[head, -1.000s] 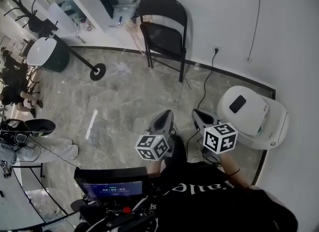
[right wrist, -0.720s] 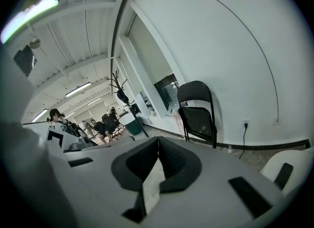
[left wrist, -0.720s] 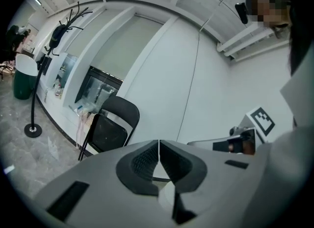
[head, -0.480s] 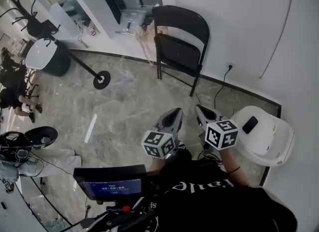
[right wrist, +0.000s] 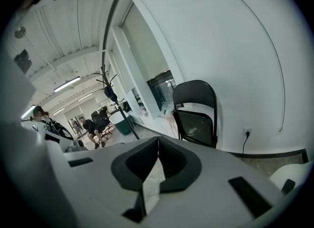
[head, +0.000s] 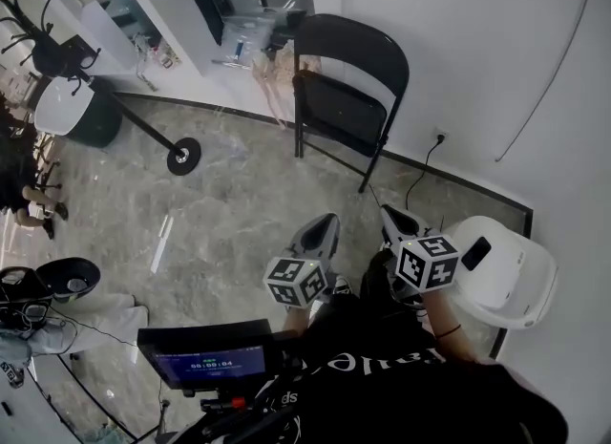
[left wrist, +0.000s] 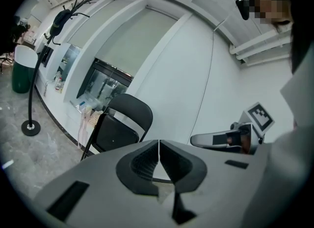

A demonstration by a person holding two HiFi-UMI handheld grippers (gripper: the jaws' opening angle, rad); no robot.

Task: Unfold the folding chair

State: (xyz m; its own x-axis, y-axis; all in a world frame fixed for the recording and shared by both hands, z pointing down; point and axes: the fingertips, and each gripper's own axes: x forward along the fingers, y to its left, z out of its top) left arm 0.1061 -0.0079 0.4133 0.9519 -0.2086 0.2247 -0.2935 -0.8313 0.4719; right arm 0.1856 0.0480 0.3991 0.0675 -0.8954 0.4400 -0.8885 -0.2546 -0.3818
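Note:
The black folding chair (head: pixel 349 98) stands against the white wall with its seat tipped up close to the backrest. It also shows in the left gripper view as the chair (left wrist: pixel 119 128) and in the right gripper view as the chair (right wrist: pixel 196 116). My left gripper (head: pixel 322 226) and right gripper (head: pixel 393 219) are held side by side, short of the chair and pointing toward it. A stretch of marble floor lies between them and the chair's legs. Both are shut with nothing between the jaws: left gripper (left wrist: pixel 158 144), right gripper (right wrist: pixel 158 141).
A white rounded appliance (head: pixel 499 264) sits on the floor just right of my right gripper, with a cord running to a wall socket (head: pixel 439 136). A coat stand's round base (head: pixel 182 157) and a green bin (head: pixel 78 108) stand to the left. A screen (head: pixel 203 357) is at my front.
Both grippers have advanced together toward the chair, which now looks larger and nearer in the head view. The jaws stayed shut.

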